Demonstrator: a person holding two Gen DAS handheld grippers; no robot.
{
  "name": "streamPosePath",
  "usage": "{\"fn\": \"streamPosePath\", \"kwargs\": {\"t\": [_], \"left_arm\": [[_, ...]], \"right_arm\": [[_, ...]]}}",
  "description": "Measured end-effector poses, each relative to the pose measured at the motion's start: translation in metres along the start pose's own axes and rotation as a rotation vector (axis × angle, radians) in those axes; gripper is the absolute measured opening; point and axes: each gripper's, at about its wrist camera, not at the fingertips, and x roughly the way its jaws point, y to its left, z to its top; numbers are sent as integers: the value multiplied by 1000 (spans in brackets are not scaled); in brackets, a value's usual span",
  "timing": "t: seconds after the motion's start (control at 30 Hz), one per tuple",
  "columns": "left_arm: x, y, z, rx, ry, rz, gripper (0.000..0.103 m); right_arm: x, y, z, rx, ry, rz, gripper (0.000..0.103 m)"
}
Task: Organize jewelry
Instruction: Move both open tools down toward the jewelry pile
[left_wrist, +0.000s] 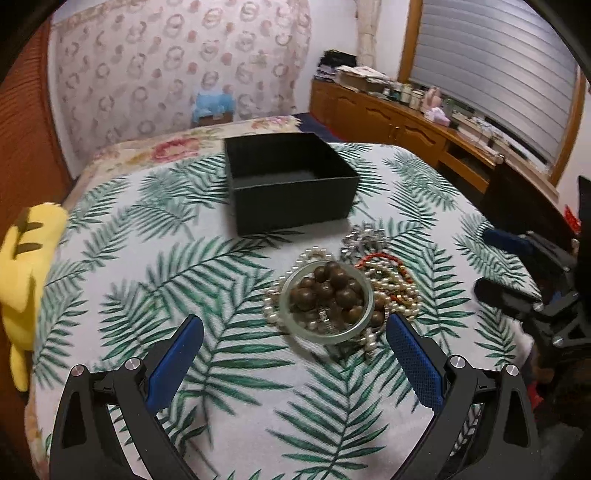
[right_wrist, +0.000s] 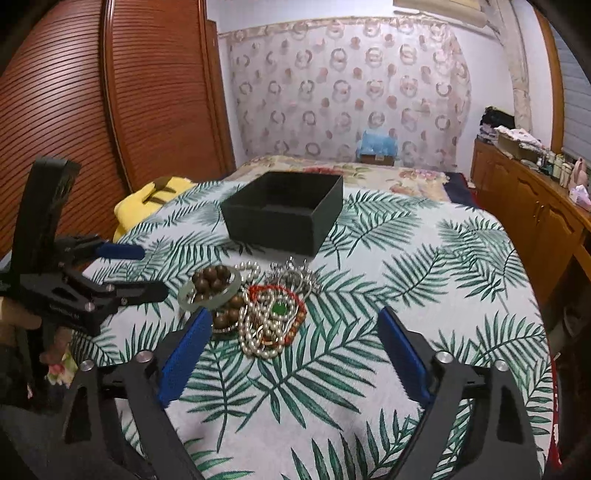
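Both my grippers, left (left_wrist: 295, 347) and right (right_wrist: 291, 339), gape empty; pearls (right_wrist: 258, 332) look slippery and tangled, so I'd pinch the stiff bangle (left_wrist: 327, 301) rim first.

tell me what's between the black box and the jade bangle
Only bare leaf-print cloth lies between black box and jade bangle, clearest in the left wrist view.

Slatted wooden wardrobe doors (right_wrist: 74, 110), patterned curtain (right_wrist: 347, 88), wooden sideboard (left_wrist: 399, 122) under shuttered window (left_wrist: 495, 70).
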Motion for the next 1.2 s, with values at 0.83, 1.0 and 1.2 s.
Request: {"fn": "streamPosePath", "kwargs": {"t": [0.83, 1.0, 1.2], "left_arm": [[61, -16, 24, 87, 124, -86, 80], [62, -11, 19, 72, 120, -114, 69], [45, -12, 16, 79, 55, -78, 69]], "right_arm": [[14, -11, -8, -7, 42, -10, 88], [15, -7, -8, -17, 43, -9, 88], [21, -6, -8, -25, 55, -15, 88]]}}
